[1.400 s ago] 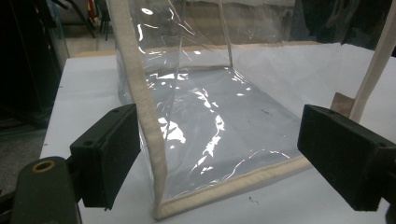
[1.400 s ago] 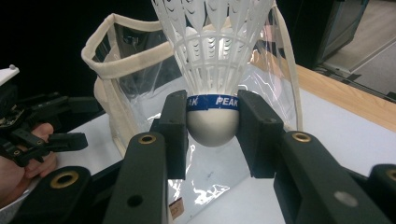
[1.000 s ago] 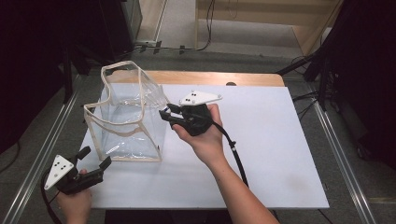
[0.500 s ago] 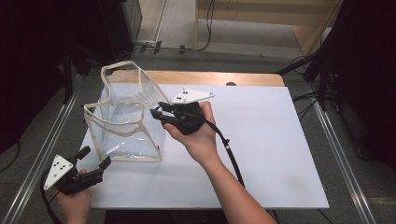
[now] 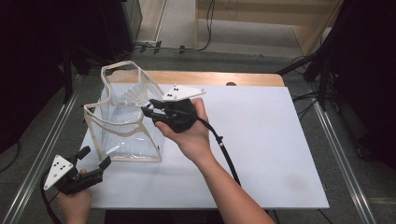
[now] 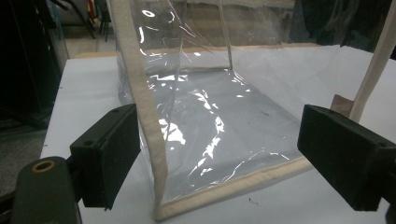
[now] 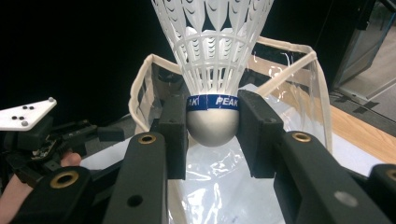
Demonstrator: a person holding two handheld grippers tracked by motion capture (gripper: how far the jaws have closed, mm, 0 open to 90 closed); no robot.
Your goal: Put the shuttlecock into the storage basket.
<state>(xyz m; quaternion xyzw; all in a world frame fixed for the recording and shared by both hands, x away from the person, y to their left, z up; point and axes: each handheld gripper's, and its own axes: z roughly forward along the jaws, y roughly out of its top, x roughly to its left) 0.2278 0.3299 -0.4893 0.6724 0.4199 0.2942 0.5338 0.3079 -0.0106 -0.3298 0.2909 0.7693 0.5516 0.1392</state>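
Shuttlecock (image 7: 212, 88), clamped at its cork, reads "PEAK" in right gripper view.

overhead view, 2 close gripper views

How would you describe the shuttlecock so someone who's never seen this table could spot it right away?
On the white table, find the clear plastic bag with cream trim standing near its left side. Just over the bag's open top, the right tool grips the shuttlecock by its round white cork. Its white lattice skirt and blue band reading PEAK set it apart.
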